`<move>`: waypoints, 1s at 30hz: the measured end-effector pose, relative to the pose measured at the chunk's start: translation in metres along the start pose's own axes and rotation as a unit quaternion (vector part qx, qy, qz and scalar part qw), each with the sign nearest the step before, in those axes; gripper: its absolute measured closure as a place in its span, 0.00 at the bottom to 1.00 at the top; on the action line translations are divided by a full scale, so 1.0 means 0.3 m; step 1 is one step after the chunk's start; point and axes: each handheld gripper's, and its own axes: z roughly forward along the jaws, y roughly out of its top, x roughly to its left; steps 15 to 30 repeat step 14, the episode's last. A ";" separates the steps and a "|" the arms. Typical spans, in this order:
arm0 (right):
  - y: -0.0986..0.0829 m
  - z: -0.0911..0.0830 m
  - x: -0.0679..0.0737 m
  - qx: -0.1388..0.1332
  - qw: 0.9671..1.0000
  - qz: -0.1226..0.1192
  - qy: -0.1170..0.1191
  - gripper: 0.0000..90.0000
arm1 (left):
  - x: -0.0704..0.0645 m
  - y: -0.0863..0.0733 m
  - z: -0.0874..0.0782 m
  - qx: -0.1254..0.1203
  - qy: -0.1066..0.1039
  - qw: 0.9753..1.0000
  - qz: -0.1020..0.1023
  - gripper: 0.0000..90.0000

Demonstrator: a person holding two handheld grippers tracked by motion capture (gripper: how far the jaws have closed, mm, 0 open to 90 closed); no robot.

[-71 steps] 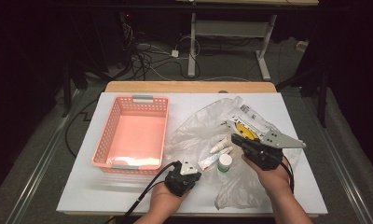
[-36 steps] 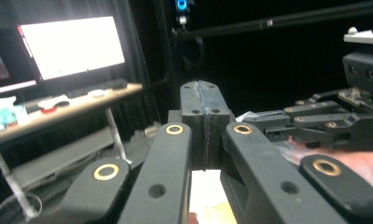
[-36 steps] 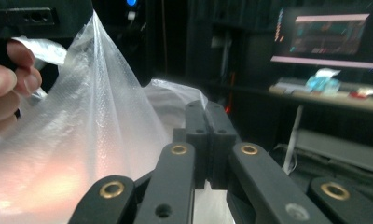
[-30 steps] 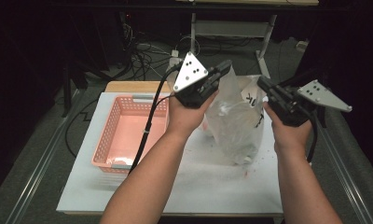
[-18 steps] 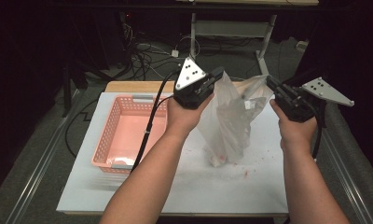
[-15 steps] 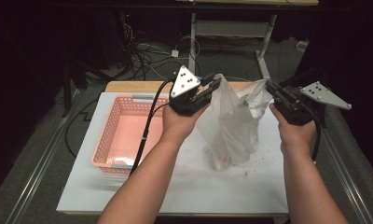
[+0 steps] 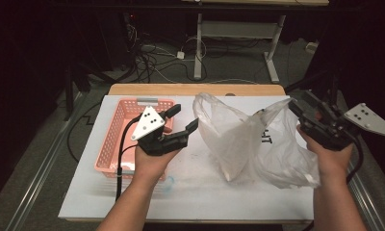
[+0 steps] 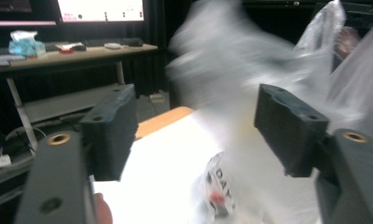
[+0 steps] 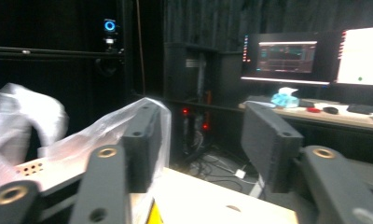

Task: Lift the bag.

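Note:
A clear plastic bag [image 7: 248,139] sags onto the white table [image 7: 195,192], its right corner still up at my right gripper [image 7: 299,113]. In the right gripper view the jaws of that gripper [image 9: 201,140] stand wide apart, and the bag's film [image 9: 105,126] drapes over the left jaw. My left gripper [image 7: 185,117] is open and hovers left of the bag, over the basket's right edge, with nothing between its fingers. In the left gripper view the bag [image 8: 231,93] is a blur ahead of the open left gripper [image 8: 194,135], with a small printed item [image 8: 219,186] low inside it.
A pink plastic basket [image 7: 114,139] stands at the table's left, under my left hand. A wooden board edge [image 7: 195,89] runs along the table's far side. Cables and desk legs lie on the floor beyond. Monitors and a desk stand in the background of the gripper views.
My left gripper has let go of the bag, opened, and dropped down and left toward the basket. The bag has slumped to the table. The right gripper's side stays raised.

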 end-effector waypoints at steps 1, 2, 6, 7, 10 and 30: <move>0.000 -0.018 -0.005 0.000 1.000 -0.001 -0.004 0.49 | 0.005 -0.009 -0.008 0.008 0.005 1.000 -0.003 0.28; -0.001 -0.035 -0.012 -0.002 1.000 0.002 -0.007 0.44 | 0.009 -0.020 -0.013 0.016 0.009 1.000 -0.006 0.24; -0.013 -0.091 -0.034 0.002 1.000 0.013 -0.015 0.19 | 0.020 -0.055 -0.015 0.038 0.014 0.999 -0.019 0.13; -0.015 -0.100 -0.037 0.006 1.000 0.018 -0.017 0.13 | 0.020 -0.057 -0.011 0.045 0.015 0.999 -0.024 0.06; -0.018 -0.130 -0.048 0.017 0.999 0.027 -0.027 0.00 | 0.023 -0.060 -0.007 0.058 0.015 0.998 -0.030 0.00; -0.020 -0.171 -0.062 0.022 0.999 0.021 -0.041 0.00 | 0.023 -0.060 -0.008 0.065 0.019 0.997 -0.026 0.00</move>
